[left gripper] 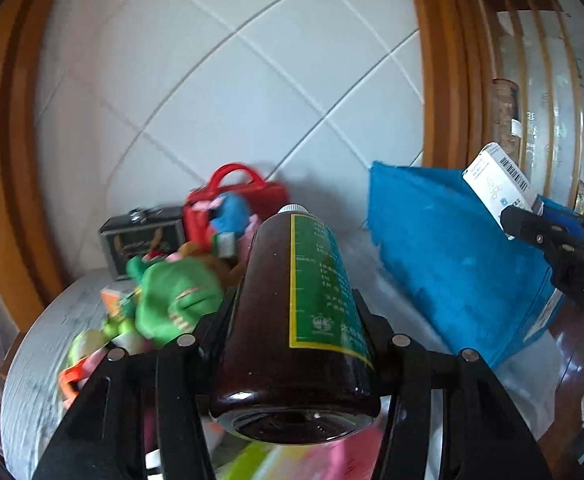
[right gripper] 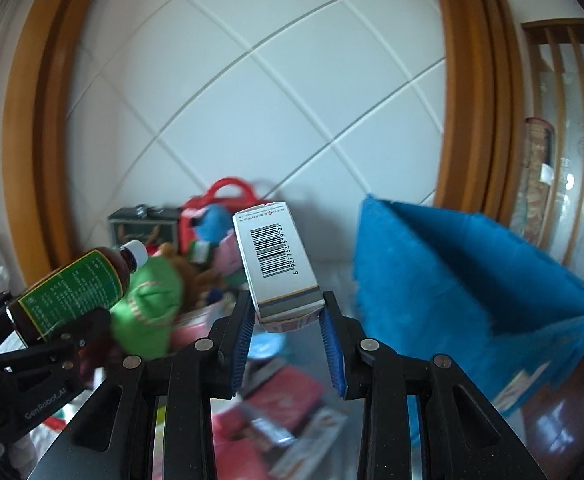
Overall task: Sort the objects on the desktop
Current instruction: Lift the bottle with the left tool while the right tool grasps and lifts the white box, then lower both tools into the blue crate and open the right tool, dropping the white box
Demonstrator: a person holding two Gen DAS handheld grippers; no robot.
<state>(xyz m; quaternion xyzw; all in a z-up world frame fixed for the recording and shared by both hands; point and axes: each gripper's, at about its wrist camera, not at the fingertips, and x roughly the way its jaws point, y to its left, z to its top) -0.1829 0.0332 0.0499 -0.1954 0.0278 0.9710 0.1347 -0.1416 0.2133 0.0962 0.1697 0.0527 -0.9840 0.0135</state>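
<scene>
Gripping a brown bottle (left gripper: 292,320), the left tongs (left gripper: 292,316) hold it lengthwise. The right tongs (right gripper: 286,316) clamp a white box (right gripper: 276,260), a blue bag (right gripper: 471,280) just right of them.

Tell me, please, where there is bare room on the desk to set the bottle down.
A bare strip of tabletop runs between the toy pile and the blue bag, back to the tiled wall. Left of it, toys crowd.
</scene>
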